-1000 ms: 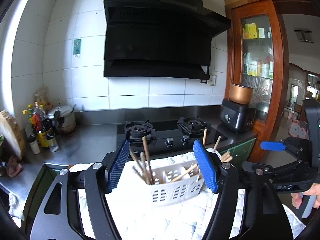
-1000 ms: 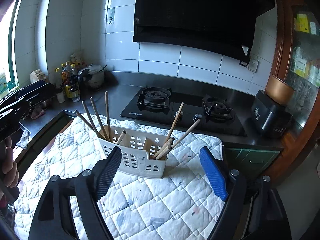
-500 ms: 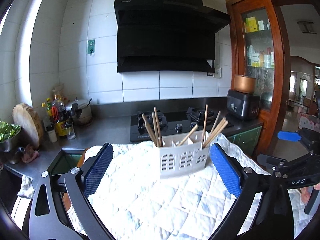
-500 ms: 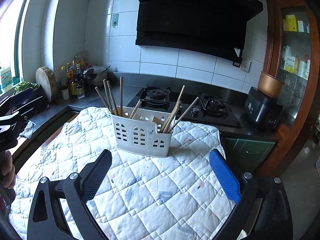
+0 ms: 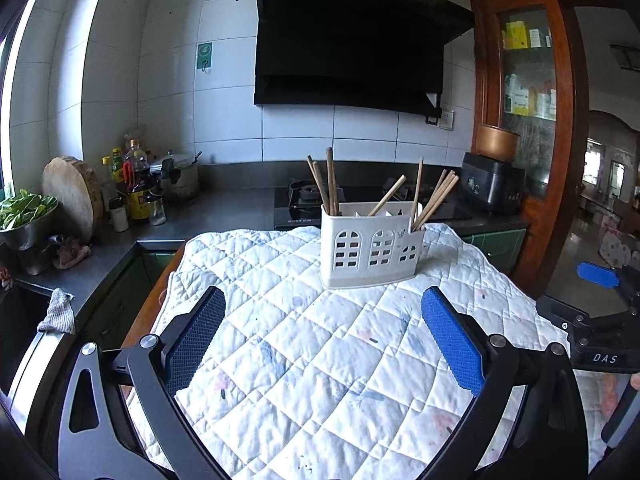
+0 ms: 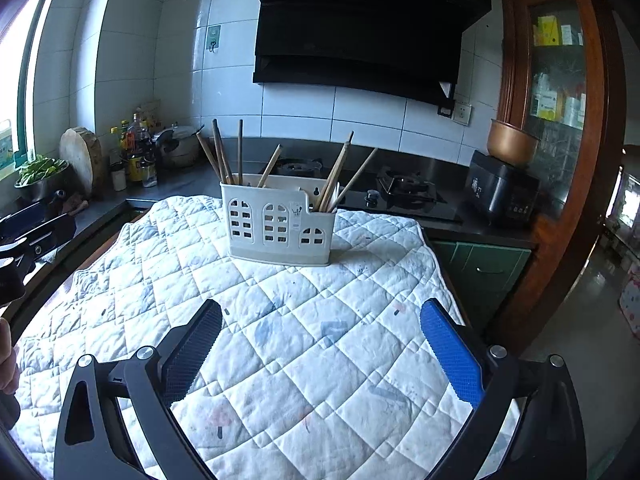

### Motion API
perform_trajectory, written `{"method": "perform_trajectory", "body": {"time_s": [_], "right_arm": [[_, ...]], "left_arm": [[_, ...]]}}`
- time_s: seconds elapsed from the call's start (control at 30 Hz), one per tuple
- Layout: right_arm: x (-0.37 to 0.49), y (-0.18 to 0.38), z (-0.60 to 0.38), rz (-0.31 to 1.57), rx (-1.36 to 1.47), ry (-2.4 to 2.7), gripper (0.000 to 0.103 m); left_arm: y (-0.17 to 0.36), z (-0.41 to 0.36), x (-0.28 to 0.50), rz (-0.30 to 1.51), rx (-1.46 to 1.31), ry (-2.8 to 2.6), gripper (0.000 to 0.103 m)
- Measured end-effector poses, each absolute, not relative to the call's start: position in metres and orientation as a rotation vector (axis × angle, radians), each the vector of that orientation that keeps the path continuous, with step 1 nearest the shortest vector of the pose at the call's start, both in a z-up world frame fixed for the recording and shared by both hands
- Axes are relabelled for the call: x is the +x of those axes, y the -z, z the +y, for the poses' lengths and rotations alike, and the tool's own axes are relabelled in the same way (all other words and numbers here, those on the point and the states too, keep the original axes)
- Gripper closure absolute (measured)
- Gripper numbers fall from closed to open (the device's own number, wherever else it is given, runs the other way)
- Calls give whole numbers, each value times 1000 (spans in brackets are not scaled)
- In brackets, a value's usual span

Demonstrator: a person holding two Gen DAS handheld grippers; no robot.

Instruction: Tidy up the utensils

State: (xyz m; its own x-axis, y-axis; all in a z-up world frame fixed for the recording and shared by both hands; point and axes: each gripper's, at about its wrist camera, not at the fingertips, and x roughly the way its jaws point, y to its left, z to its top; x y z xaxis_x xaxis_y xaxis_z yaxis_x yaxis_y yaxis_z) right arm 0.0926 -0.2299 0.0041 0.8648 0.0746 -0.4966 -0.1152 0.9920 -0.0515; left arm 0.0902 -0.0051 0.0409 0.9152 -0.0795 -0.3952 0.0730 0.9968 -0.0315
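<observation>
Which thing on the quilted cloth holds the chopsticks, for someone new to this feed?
On the white quilted cloth before the black stove stands a white plastic holder. It is the cloth's only object, with arched window cutouts and wooden chopsticks sticking up.

A white plastic utensil caddy [image 5: 372, 246] stands upright on a quilted white cloth [image 5: 320, 344] that covers the worktop, toward the cloth's far edge. Its front wall is pierced with arched, window-like cut-outs, and the wall steps down lower at its right end. Inside, dividers split it into compartments. Wooden chopsticks [image 5: 330, 180] stand in it, ends sticking out above the rim: a small bunch at the left end stands nearly upright, leaning slightly left; one lies slanted in the middle compartment; a further bunch at the right end [image 6: 340, 172] leans out to the right. No chopsticks lie loose on the cloth.
</observation>
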Motion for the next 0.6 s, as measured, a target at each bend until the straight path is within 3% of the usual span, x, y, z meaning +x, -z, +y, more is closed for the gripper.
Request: {"method": "perform_trajectory", "body": {"time_s": [0.6], "right_arm": [[58,26,-233,550,-6,-88,7]], "left_arm": [[0,1,64,498,-14,61,5]]}}
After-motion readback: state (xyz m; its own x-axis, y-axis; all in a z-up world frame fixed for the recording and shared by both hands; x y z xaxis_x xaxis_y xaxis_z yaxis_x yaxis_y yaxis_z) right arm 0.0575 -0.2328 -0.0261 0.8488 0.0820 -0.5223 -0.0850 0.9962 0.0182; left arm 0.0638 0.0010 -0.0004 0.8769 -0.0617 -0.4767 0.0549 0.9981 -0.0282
